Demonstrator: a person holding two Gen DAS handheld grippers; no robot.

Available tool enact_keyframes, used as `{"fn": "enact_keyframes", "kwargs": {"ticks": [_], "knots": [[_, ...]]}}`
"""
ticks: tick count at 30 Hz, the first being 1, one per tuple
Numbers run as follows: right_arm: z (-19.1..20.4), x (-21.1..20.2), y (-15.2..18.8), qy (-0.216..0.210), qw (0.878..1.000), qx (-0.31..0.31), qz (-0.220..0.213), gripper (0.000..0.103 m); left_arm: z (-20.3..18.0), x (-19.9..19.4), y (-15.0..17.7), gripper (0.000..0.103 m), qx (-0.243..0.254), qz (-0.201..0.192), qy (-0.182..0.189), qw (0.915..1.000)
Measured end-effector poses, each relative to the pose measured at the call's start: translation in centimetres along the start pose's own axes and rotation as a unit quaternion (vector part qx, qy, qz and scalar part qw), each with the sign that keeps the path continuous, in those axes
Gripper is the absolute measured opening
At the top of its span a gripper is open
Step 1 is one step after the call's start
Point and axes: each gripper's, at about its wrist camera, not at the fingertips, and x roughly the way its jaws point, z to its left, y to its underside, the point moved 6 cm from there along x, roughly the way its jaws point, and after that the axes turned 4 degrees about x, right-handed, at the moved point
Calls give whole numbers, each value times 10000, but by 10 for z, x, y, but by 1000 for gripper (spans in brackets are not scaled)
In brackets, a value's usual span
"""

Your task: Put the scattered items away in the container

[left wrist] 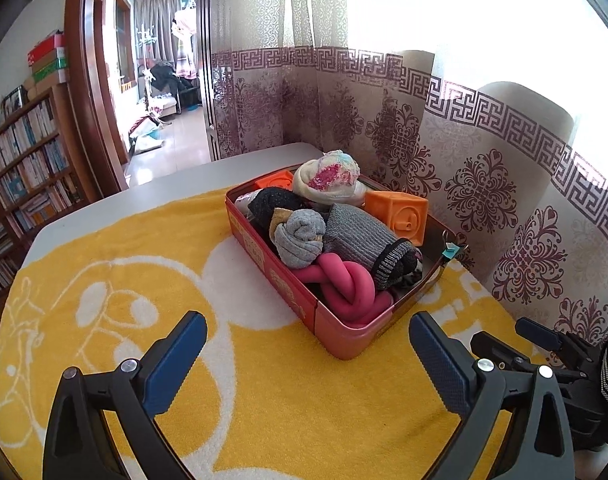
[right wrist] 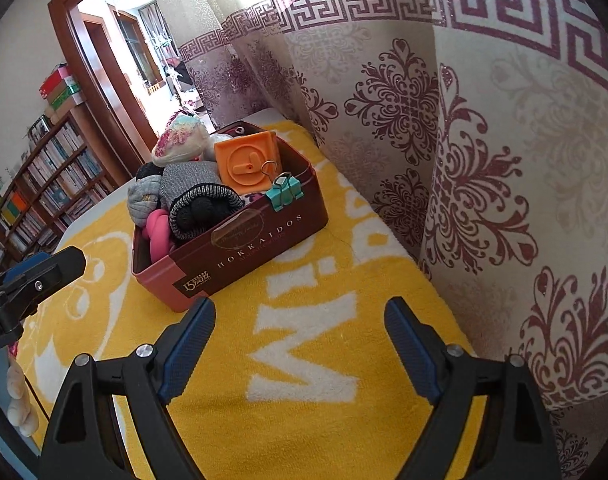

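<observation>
A red-brown tin box stands on the yellow towel, filled with rolled socks, a knotted pink tube, orange cubes and a pale rolled sock on top. A teal binder clip sits on its rim. My left gripper hovers open in front of the box's near corner, nothing between its fingers. My right gripper is open over bare towel, just in front of the box. The right gripper also shows at the right edge of the left wrist view.
The yellow and white towel covers a grey table. Patterned curtains hang close along the table's right and far sides. A bookshelf and a doorway lie to the left. A plush toy hangs at the left edge.
</observation>
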Motion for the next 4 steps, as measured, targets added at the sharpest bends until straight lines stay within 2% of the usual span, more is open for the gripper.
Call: {"fn": "enact_keyframes", "kwargs": {"ticks": [4], "knots": [[14, -1, 7, -14, 9997, -262, 4, 89, 0, -3, 0, 102, 41, -43, 15, 10000]]}}
